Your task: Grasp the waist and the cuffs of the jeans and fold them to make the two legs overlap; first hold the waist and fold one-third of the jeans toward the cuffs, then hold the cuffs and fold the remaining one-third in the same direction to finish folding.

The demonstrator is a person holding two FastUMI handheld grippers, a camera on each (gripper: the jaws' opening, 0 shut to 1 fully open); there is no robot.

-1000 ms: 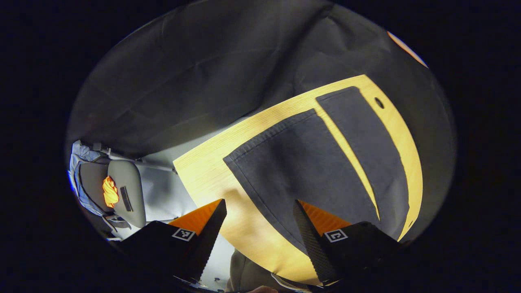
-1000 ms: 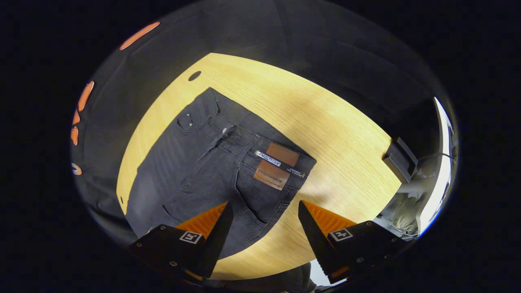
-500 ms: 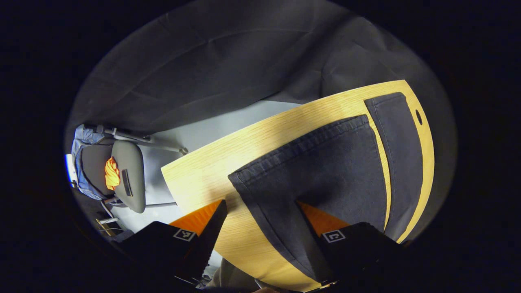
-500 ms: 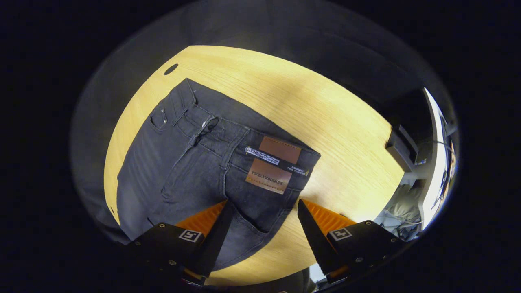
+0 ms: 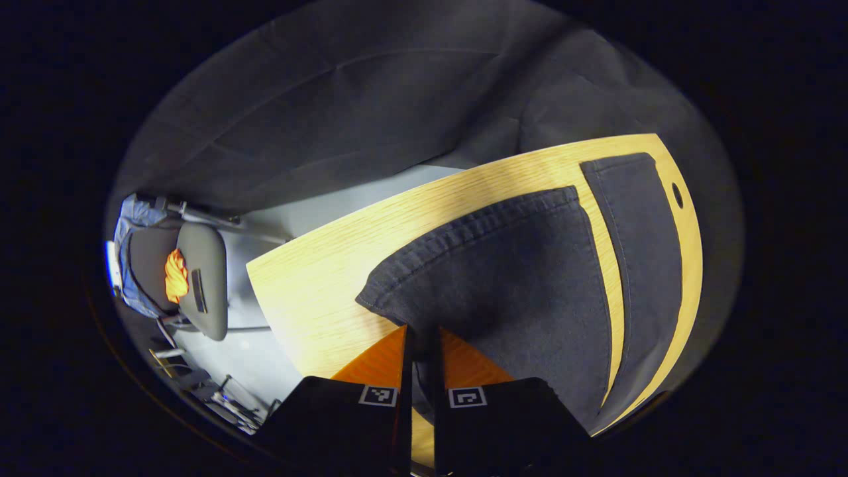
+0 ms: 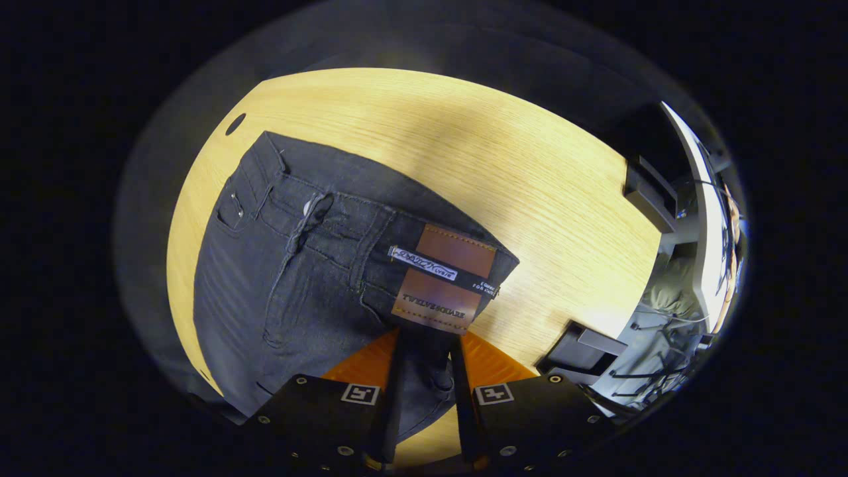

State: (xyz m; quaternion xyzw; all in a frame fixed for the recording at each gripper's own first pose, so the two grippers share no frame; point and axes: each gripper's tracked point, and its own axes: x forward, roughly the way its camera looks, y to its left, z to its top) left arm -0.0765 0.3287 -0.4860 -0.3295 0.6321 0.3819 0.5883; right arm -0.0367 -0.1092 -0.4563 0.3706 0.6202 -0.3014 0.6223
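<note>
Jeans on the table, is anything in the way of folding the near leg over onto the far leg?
Nothing visible. The far leg lies flat on the table, with bare wood between it and the near leg.

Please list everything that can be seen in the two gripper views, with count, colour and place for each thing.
jeans: one pair, dark grey-black, spread flat on the table, two legs apart.
leather patch: one, brown, on the waistband at the near corner.
cuff: two, dark, the near one lifted a little.
table: one, light wood, with a round hole near its far edge.
chair: one, grey, on the floor beside the table, with something orange on it.
left gripper: one, fingers closed on the near cuff edge.
right gripper: one, fingers closed on the waist below the patch.
</note>
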